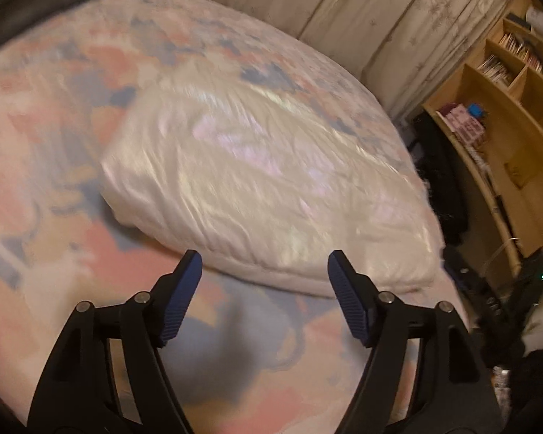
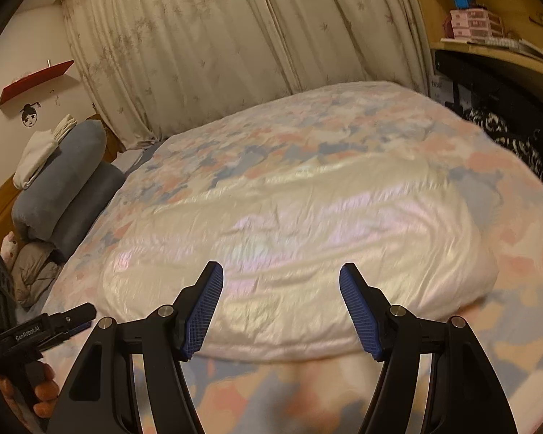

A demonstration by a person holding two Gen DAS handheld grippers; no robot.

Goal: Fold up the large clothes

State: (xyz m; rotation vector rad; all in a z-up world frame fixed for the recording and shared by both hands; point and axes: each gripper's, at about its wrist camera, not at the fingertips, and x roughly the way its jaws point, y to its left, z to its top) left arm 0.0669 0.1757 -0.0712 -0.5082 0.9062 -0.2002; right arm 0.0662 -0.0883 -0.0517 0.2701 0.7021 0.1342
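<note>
Both views are smeared by motion blur, so fine detail in the cloth cannot be read.

In the left wrist view, a dark grey shape at the top left corner is cut off by the lens edge and cannot be identified. The patterned bedspread (image 1: 65, 137) in pink, blue and cream fills the left and bottom. On it lies the white garment (image 1: 257, 184), folded into a shiny, rumpled block; its seams and any sleeves are too blurred to make out. The left gripper (image 1: 264, 271) stands with its jaws wide apart and nothing between them, just short of the garment's near edge. To the right, a wooden shelf unit (image 1: 517, 115) is partly cropped, and the dark clutter below it is unreadable.

In the right wrist view, the person's hand (image 2: 43, 390) at the far left grips the other tool's handle, half hidden by the frame edge. Rolled grey bedding (image 2: 68, 181) sits by the curtain (image 2: 235, 36). The right gripper (image 2: 281, 285) is likewise wide and empty, over the garment's near edge; contact cannot be told.
</note>
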